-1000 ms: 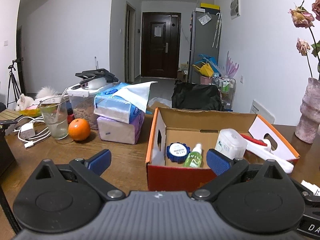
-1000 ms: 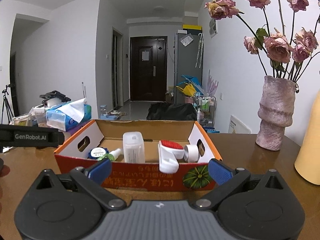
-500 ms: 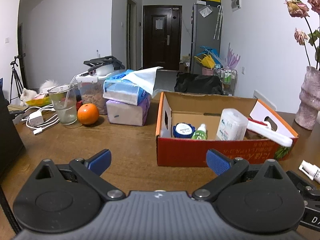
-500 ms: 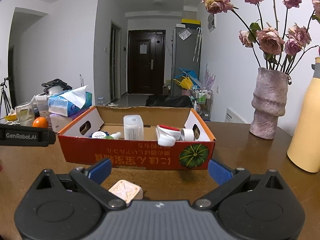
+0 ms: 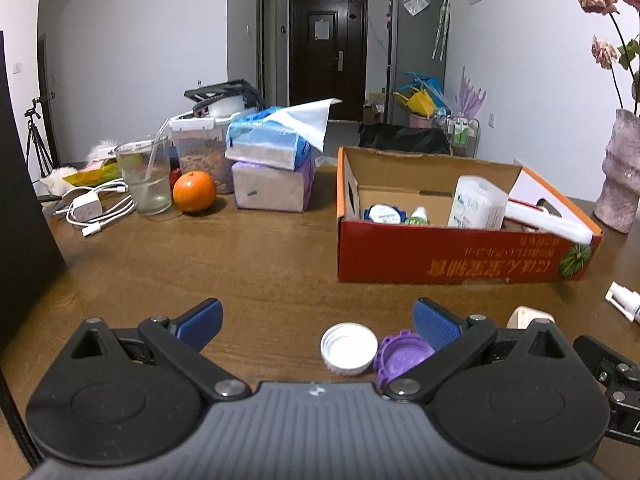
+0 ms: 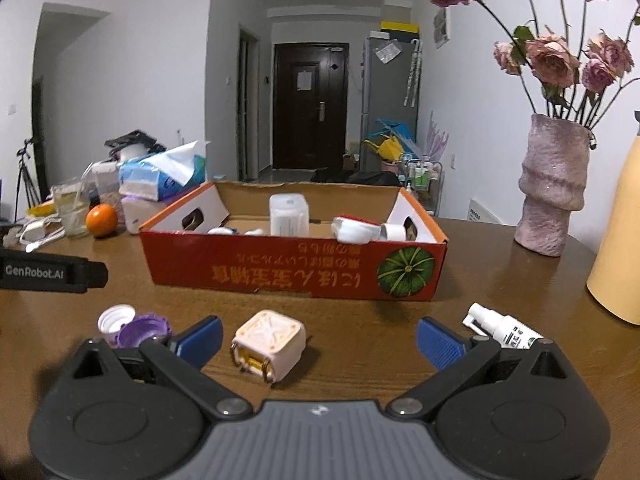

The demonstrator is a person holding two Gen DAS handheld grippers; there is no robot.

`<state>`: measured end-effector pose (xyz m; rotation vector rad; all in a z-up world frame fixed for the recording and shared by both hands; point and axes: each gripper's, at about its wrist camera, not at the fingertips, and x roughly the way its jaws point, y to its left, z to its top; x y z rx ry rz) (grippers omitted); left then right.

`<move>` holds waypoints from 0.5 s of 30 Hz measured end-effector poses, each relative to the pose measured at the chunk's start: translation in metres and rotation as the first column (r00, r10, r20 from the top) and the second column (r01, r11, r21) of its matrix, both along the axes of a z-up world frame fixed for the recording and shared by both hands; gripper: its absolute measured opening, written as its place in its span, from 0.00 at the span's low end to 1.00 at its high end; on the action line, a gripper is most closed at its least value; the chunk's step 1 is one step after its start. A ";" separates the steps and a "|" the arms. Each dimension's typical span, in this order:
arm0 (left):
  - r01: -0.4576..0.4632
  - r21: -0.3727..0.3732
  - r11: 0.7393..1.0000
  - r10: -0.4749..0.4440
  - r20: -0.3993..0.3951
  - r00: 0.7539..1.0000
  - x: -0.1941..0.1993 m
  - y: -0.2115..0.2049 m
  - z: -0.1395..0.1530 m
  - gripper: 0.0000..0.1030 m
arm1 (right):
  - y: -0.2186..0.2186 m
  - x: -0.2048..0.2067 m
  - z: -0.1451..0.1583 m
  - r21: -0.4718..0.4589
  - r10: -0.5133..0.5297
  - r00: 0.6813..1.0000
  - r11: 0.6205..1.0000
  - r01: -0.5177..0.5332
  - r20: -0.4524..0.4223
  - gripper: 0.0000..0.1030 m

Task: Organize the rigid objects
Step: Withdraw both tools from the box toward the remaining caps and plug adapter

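Both grippers were spread wide and held nothing. The left gripper (image 5: pixel 316 320) hovered low over the wooden table (image 5: pixel 248 264), short of the cardboard box (image 5: pixel 452 256). Between its fingers, on the near side of the box, lay a white cap (image 5: pixel 349 347) touching a purple cap (image 5: pixel 402 356), the purple one partly hidden by the right finger pad.

The right gripper (image 6: pixel 318 336) was likewise released. Between its fingers, in front of the box, sat a pale pink cube (image 6: pixel 269 338) with gold fittings on its near face; the left wrist view caught only a corner of it. To the right of the cube, by the right finger, lay a small white spray bottle (image 6: pixel 500 326) on its side.

The box stood open, its red front printed with a pumpkin. Inside stood a white square container (image 5: pixel 476 202) upright; the left view alone showed a round blue-rimmed tin (image 5: pixel 382 213) and a green bottle (image 5: pixel 418 216) at the box's left end, while the right view showed a white roll (image 6: pixel 394 232) at its right end.

Left of the box were stacked tissue packs (image 5: pixel 272 168), an orange (image 5: pixel 195 197) and a glass with a straw (image 5: pixel 145 180). Right of the box stood a pink vase (image 6: pixel 554 184) of dried roses, seen whole only from the right wrist.
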<state>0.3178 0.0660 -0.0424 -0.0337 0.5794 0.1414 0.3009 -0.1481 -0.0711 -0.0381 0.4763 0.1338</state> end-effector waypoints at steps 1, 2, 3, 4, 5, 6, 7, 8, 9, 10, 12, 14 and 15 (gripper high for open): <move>0.002 0.002 1.000 -0.002 -0.003 1.000 -0.001 0.001 -0.002 1.00 | 0.001 -0.001 -0.002 -0.008 0.007 1.000 1.000 -0.007 -0.004 1.00; 0.004 0.006 1.000 -0.003 -0.008 1.000 -0.002 0.002 -0.003 1.00 | 0.003 -0.001 -0.004 -0.015 0.012 1.000 1.000 -0.012 -0.009 1.00; 0.006 0.009 1.000 -0.006 -0.013 1.000 -0.003 0.003 -0.005 1.00 | 0.004 0.000 -0.006 -0.022 0.019 1.000 1.000 -0.019 -0.017 1.00; 0.008 0.012 1.000 -0.008 -0.018 1.000 -0.004 0.004 -0.006 1.00 | 0.006 0.000 -0.008 -0.026 0.024 0.999 0.999 -0.025 -0.023 1.00; 0.008 0.015 1.000 -0.008 -0.023 1.000 -0.004 0.005 -0.008 1.00 | 0.007 0.002 -0.010 -0.030 0.032 0.999 0.999 -0.033 -0.029 1.00; 0.008 0.015 1.000 -0.007 -0.025 1.000 -0.004 0.006 -0.009 1.00 | 0.009 0.003 -0.013 -0.035 0.039 0.999 0.999 -0.041 -0.037 1.00; 0.008 0.013 1.000 -0.007 -0.029 1.000 -0.004 0.008 -0.010 1.00 | 0.010 0.005 -0.015 -0.041 0.050 0.998 0.998 -0.052 -0.048 1.00; 0.007 0.011 1.000 -0.007 -0.034 0.999 -0.003 0.010 -0.011 1.00 | 0.012 0.008 -0.018 -0.047 0.059 0.997 0.997 -0.062 -0.057 1.00; 0.007 0.011 1.000 -0.006 -0.038 0.999 -0.003 0.012 -0.012 1.00 | 0.014 0.010 -0.021 -0.056 0.067 0.996 0.996 -0.070 -0.065 1.00; 0.006 0.011 1.000 -0.006 -0.042 0.999 -0.002 0.013 -0.013 1.00 | 0.017 0.013 -0.024 -0.066 0.074 0.995 0.995 -0.079 -0.073 0.99; 0.008 0.014 1.000 -0.008 -0.049 0.999 -0.001 0.015 -0.015 1.00 | 0.020 0.018 -0.028 -0.078 0.085 0.993 0.993 -0.091 -0.084 0.99; 0.011 0.022 1.000 -0.009 -0.053 0.999 -0.001 0.016 -0.017 1.00 | 0.024 0.025 -0.032 -0.092 0.075 0.993 0.992 -0.083 -0.089 0.98; 0.010 0.027 1.000 -0.009 -0.055 0.998 0.000 0.016 -0.018 1.00 | 0.026 0.029 -0.033 -0.097 0.069 0.993 0.992 -0.078 -0.092 0.98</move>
